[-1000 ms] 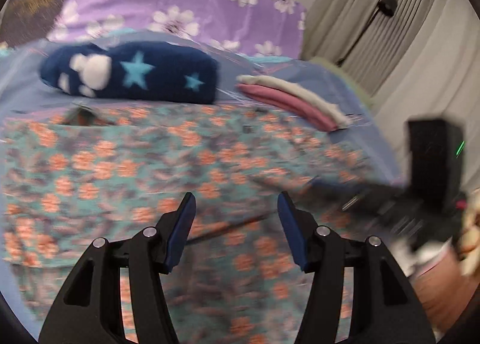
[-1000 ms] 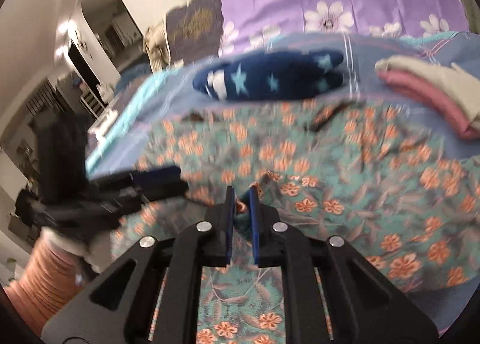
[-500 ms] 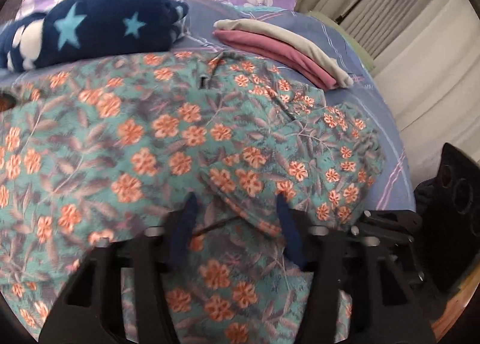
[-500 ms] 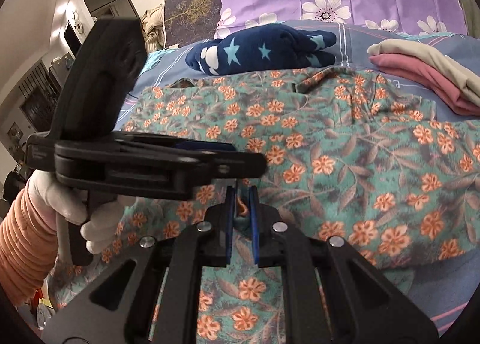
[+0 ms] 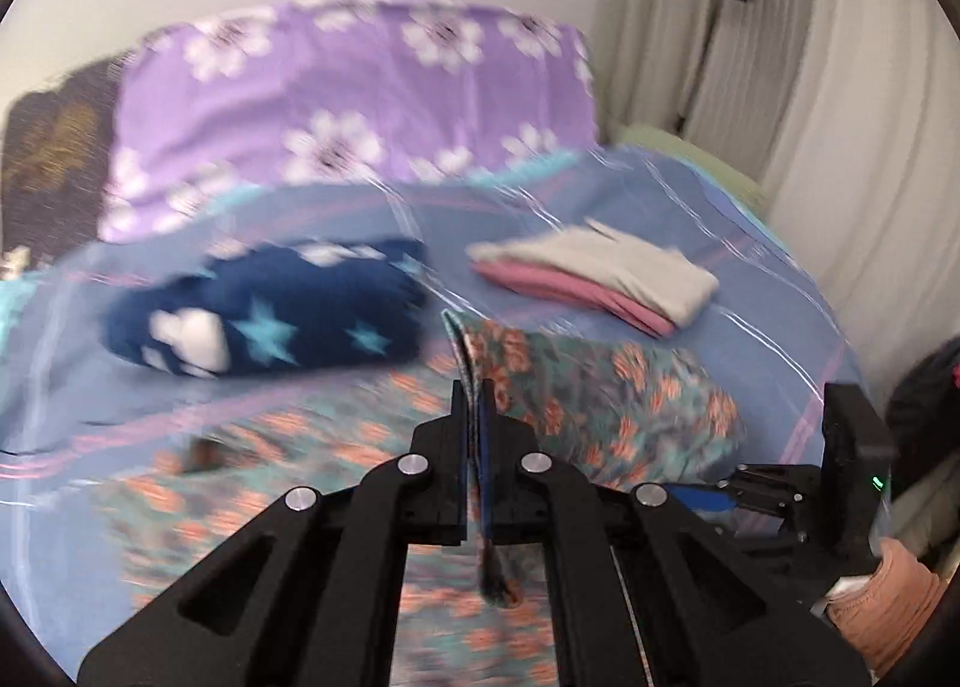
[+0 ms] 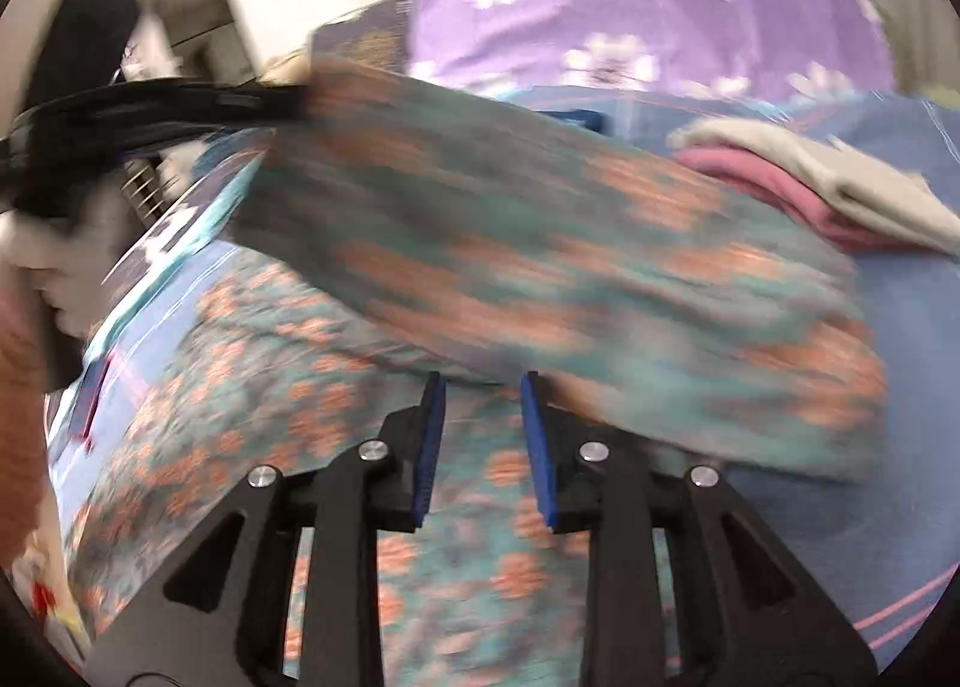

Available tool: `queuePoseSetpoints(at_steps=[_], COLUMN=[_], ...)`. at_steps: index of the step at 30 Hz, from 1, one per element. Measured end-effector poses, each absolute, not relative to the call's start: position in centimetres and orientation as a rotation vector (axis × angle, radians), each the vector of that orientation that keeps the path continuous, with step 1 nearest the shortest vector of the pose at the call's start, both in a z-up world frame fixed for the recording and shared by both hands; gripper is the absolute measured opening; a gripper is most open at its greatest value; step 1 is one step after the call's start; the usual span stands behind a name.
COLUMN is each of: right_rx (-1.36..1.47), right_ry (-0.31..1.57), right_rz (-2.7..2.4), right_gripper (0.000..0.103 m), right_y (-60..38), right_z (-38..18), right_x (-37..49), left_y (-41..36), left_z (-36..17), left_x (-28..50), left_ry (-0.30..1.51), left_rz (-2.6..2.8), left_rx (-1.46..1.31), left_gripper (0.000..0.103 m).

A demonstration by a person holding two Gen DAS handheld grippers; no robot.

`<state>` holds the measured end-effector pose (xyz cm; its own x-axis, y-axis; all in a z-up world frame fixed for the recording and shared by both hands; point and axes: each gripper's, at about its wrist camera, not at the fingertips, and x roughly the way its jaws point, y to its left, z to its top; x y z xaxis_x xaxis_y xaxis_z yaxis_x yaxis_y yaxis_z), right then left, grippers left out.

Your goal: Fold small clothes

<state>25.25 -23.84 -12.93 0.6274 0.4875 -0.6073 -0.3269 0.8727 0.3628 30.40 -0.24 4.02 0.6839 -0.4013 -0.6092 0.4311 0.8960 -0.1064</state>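
On my left, the left gripper point(image 5: 474, 405) has its jaws closed on an edge of the floral garment point(image 5: 600, 393), a thin fold pinched upright between the pads. In the right wrist view that gripper point(image 6: 282, 102) holds the cloth raised, so one blurred panel of the garment point(image 6: 540, 267) hangs above the part lying on the blue bedsheet point(image 5: 750, 267). Beyond lie a navy star-print bundle point(image 5: 270, 321), a folded pink and grey stack point(image 5: 600, 279) and a purple flowered pillow point(image 5: 348, 99). On my right, the right gripper point(image 6: 483, 423) has its jaws parted, gripping nothing, just beneath the raised panel.
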Motion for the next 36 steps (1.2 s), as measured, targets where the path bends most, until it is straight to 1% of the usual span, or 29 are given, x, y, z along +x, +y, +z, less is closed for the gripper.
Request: queuePoseSetpoints(at_steps=[4,11,16,23,26,28,33,35,36], right_rx=[0.298,0.273,0.242,0.207,0.181,0.150,0.183,0.186,0.172], right_ry=[0.818,0.810,0.839,0.851,0.854,0.855,0.810,0.790,0.786], right_rz=[0.490,0.496,0.499,0.514,0.508,0.509,0.573,0.575,0.565], right_gripper=[0.028,0.028,0.029,0.029,0.031,0.033,0.034,0.034,0.034], right_y=[-24.1,-23.6,-23.2,-22.7,-22.4,-22.2,-22.2,-22.0,-21.6], right_z=[-14.4,-14.0,-14.2,-14.4,-14.2,-13.8,-11.2,-9.9,-9.4], right_x=[26.6,25.8,25.9,26.0,25.5,25.1,24.2,24.7,25.1], left_y=[3.8,9.1,12.9,17.4,17.7,18.0,16.0,14.6,13.8], left_z=[5.7,5.2,1.7,-2.6,-4.1,-4.2,-3.3,-3.8,-4.3], left_x=[30.3,30.0,30.5,30.5,30.4,30.1,28.5,28.4,28.5], left_ry=[0.655,0.694,0.765,0.854,0.858,0.829,0.759,0.763,0.776], left_rz=[-0.364,-0.228,-0.102,-0.037,0.004,0.025,-0.077,-0.129,-0.160], left_rx=[0.045,0.023,0.034,-0.036,0.003,0.011,0.026,0.033,0.037], left_gripper=[0.002,0.002,0.002,0.003,0.008,0.018,0.018,0.021,0.026])
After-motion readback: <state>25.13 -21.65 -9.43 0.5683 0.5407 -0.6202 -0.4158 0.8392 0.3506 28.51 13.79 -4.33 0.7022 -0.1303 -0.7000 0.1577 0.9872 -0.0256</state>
